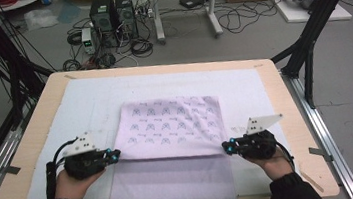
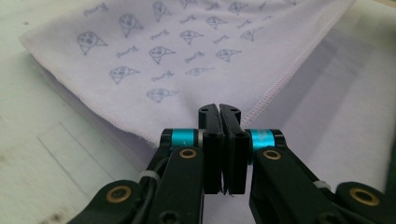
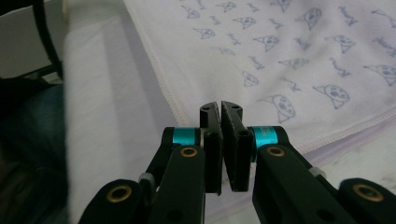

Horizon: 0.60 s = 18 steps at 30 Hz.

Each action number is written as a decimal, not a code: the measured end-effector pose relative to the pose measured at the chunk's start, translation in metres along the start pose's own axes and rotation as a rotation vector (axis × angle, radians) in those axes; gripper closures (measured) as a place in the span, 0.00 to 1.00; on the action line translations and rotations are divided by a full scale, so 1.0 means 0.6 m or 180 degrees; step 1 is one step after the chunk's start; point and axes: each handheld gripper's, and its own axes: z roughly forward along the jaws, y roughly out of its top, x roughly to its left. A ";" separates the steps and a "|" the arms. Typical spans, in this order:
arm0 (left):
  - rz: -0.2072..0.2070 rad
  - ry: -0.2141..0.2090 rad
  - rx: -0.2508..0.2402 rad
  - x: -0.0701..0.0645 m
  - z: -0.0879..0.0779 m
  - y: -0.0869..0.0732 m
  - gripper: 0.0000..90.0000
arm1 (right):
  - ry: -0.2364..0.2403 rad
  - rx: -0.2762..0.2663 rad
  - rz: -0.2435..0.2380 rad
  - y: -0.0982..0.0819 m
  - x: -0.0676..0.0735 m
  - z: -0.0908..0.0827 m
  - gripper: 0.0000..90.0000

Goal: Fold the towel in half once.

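Observation:
A lilac cloth [image 1: 169, 123] printed with small blue figures lies on the white mat [image 1: 79, 105]. Its upper printed layer is folded over a plain lower layer [image 1: 171, 185] that reaches the table's front edge. My left gripper [image 1: 116, 156] is shut on the near left corner of the printed layer, and my right gripper [image 1: 226, 147] is shut on the near right corner. In the left gripper view the jaws [image 2: 219, 108] meet where the hemmed edges of the cloth [image 2: 187, 51] converge. The right gripper view shows the jaws [image 3: 220, 105] closed at the corner of the cloth [image 3: 280, 56].
The wooden table [image 1: 36, 120] carries the mat, with bare mat to the left, right and far side of the cloth. Black frame posts [image 1: 308, 39] stand at both sides. Computer towers [image 1: 112, 16] and cables lie on the floor beyond.

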 end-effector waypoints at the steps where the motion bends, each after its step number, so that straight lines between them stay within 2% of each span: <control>1: 0.0020 -0.0004 0.0022 -0.010 -0.005 -0.008 0.97 | 0.0036 -0.0001 -0.0011 -0.007 0.010 -0.002 0.96; 3: 0.0029 -0.0029 0.0041 -0.023 -0.013 -0.023 0.92 | 0.0100 0.0091 -0.0037 -0.019 0.025 -0.002 0.88; 4: 0.0033 -0.0055 0.0069 -0.025 -0.014 -0.029 0.84 | 0.0061 0.0149 -0.0048 -0.024 0.030 0.000 0.83; 5: 0.0065 -0.0056 0.0080 -0.026 -0.015 -0.034 0.81 | 0.0035 0.0206 -0.0053 -0.028 0.032 0.002 0.79; 6: 0.0067 -0.0033 0.0099 -0.025 -0.014 -0.037 0.79 | -0.0003 0.0243 -0.0080 -0.032 0.031 0.005 0.76; 9: 0.0049 0.0028 0.0155 -0.013 -0.002 -0.041 0.76 | 0.0012 0.0227 -0.0018 -0.038 0.022 0.021 0.68; 11: 0.0075 0.0055 0.0202 -0.006 0.010 -0.043 0.75 | 0.0021 0.0232 -0.0056 -0.041 0.018 0.036 0.65; 15: 0.0045 -0.0020 0.0326 0.006 0.039 -0.046 0.73 | 0.0039 0.0415 -0.0099 -0.043 0.008 0.063 0.64; 18: 0.0064 -0.0062 0.0449 0.008 0.057 -0.052 0.78 | -0.0004 0.0477 -0.0110 -0.044 0.007 0.070 0.67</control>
